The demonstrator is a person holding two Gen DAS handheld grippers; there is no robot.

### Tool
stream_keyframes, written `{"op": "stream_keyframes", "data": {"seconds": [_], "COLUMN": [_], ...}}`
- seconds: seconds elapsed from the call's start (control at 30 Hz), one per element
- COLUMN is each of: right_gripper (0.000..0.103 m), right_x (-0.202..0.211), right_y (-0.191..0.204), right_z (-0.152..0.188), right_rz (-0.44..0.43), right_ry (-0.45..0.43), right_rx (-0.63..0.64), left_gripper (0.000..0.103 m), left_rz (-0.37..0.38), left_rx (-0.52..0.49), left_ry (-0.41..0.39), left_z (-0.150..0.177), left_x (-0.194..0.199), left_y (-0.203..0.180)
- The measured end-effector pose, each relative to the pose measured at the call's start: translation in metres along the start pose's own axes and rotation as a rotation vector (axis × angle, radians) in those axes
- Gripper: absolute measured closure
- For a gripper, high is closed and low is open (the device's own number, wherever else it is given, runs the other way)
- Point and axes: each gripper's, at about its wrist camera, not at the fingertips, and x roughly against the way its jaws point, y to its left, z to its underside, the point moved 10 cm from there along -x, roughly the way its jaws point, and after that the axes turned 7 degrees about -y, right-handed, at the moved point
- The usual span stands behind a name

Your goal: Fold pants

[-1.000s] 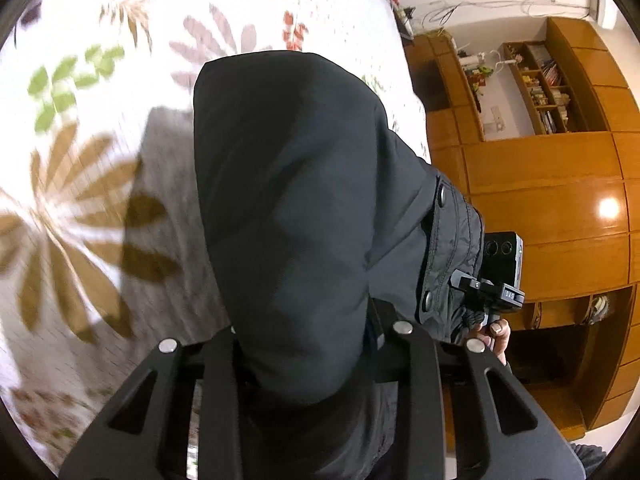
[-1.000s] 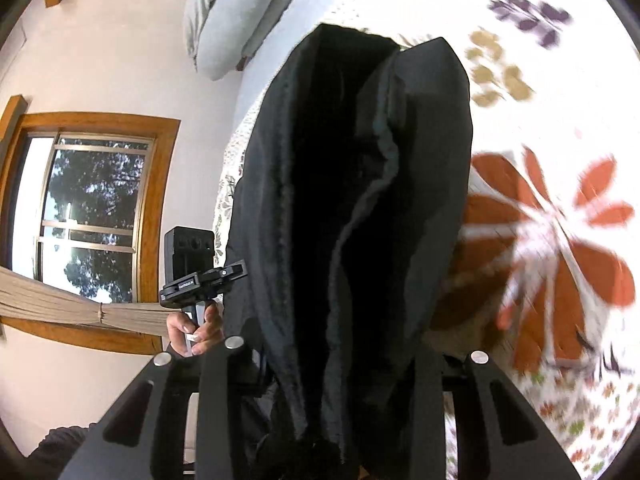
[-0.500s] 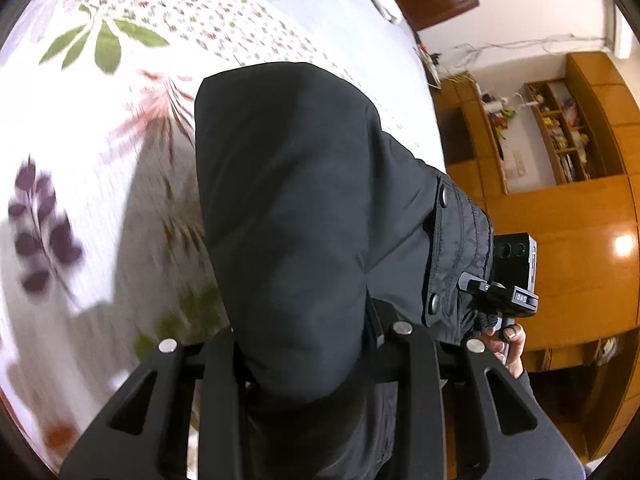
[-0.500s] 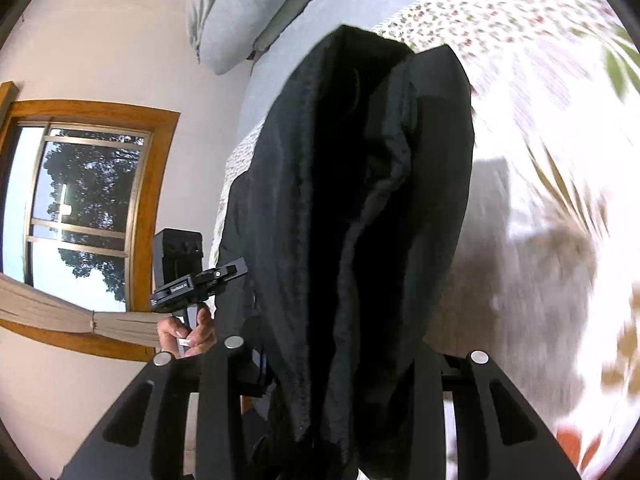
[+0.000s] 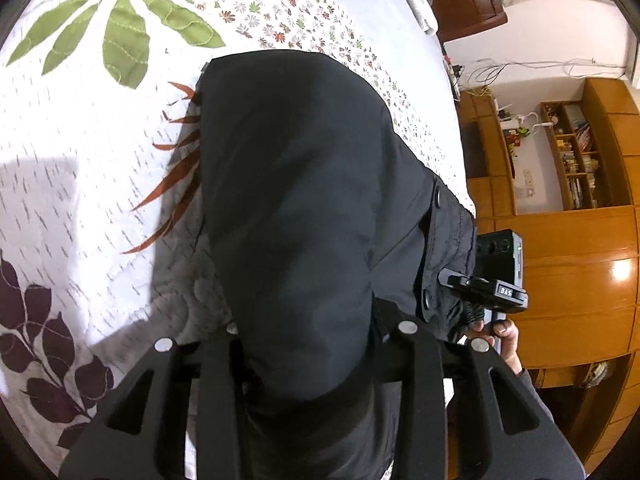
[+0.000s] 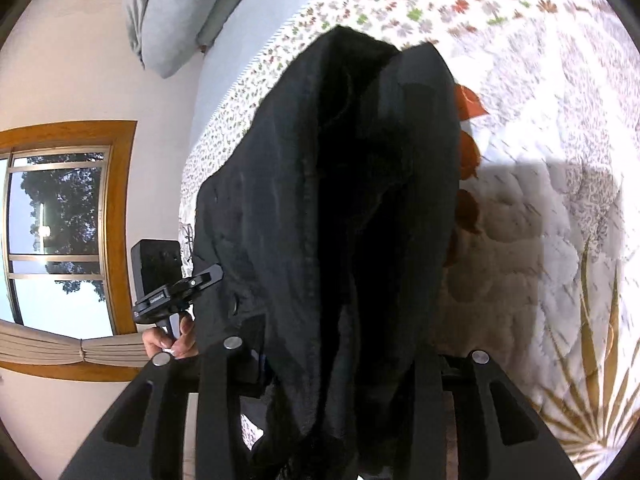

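While both my tongs carry the thick black padded pants (image 5: 304, 208) over the white quilted bedspread with big leaf and flower prints (image 5: 80, 184), my left tongs (image 5: 316, 344) pinch a bunched fold of the fabric, and its jaws have just been easing apart a little with cloth between them. My right tongs (image 6: 332, 364) likewise pinch a thick wad of the same pants (image 6: 340, 200), which hang in the air between my two hands above the middle of the bed, their lower end close over the quilt. From the left view I see my right hand (image 5: 500, 336) on its handle near the bed's edge. I judge the risk is a slipping grip: the layers are bulky and slick, so a loosening jaw could let one side drop and skew the fold
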Motion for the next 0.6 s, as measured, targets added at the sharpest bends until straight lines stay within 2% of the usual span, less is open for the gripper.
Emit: {"op": "stream_keyframes", "data": {"seconds": [0.03,0.1,0.13,0.2,0.3,0.4,0.47,0.5,0.6], "right_gripper": [0.063,0.053,0.051,0.044,0.044,0.043,0.043,0.043,0.043], "right_x": [0.001,0.007,0.005,0.01,0.041,0.068,0.071,0.072,0.06], "right_y": [0.003,-0.005,0.009,0.012,0.008,0.008,0.016,0.015,0.01], "right_z": [0.003,0.007,0.003,0.011,0.017,0.032,0.037,0.042,0.048], "right_rz": [-0.001,0.017,0.03,0.048,0.077,0.135,0.129,0.128,0.224], "right_ry": [-0.001,-0.003,-0.009,-0.034,-0.1,-0.157,-0.164,-0.163,-0.161], "right_rx": [-0.004,-0.017,-0.012,-0.003,0.009,0.072,0.084,0.087,0.099], "left_gripper": [0.068,0.066,0.065,0.06,0.054,0.054,0.053,0.053,0.052], "left_rz": [0.001,-0.004,-0.007,-0.033,-0.117,-0.163,-0.176,-0.182,-0.23], "left_rx": [0.003,-0.003,-0.005,-0.017,-0.082,-0.141,-0.147,-0.149,-0.151], "left_ry": [-0.005,-0.022,-0.028,-0.049,-0.117,-0.172,-0.204,-0.205,-0.177], "left_z": [0.0,0.0,-0.001,0.0,0.003,0.01,0.016,0.017,0.024], "left_x": [0.001,0.005,0.004,0.012,0.035,0.053,0.064,0.064,0.058], "left_y": [0.0,-0.002,-0.011,-0.01,-0.017,-0.023,-0.022,-0.022,-0.013]}}
